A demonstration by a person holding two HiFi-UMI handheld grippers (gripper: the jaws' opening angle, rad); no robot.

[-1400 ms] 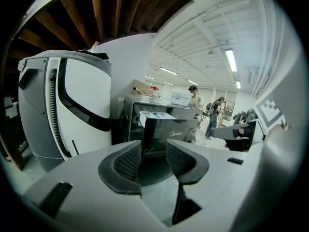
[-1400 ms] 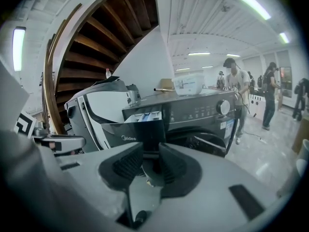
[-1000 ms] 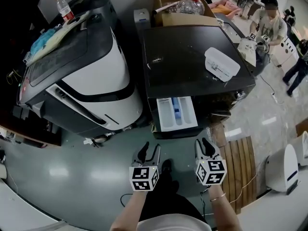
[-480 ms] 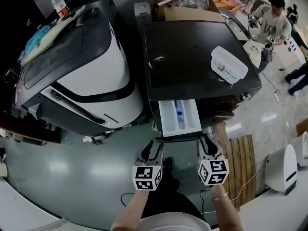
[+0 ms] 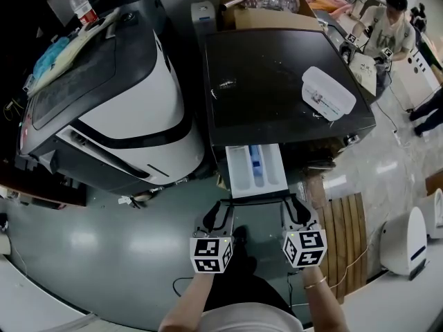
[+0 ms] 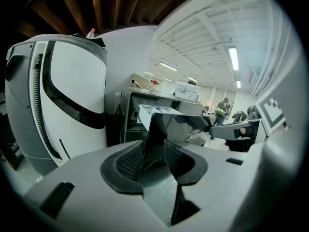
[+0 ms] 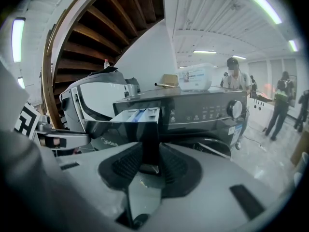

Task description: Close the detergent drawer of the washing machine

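Left gripper (image 5: 217, 213) hangs at the left end of the pulled-out white plastic detergent drawer (image 5: 257, 169). Its jaws are slightly apart and have just been closing, with the drawer's glossy dark front panel (image 6: 181, 124) in their gap. Right gripper (image 5: 296, 209) stands at the panel's right end, jaws wide around its edge. The drawer juts from the front of the black washing machine (image 5: 263, 81), near its left corner.
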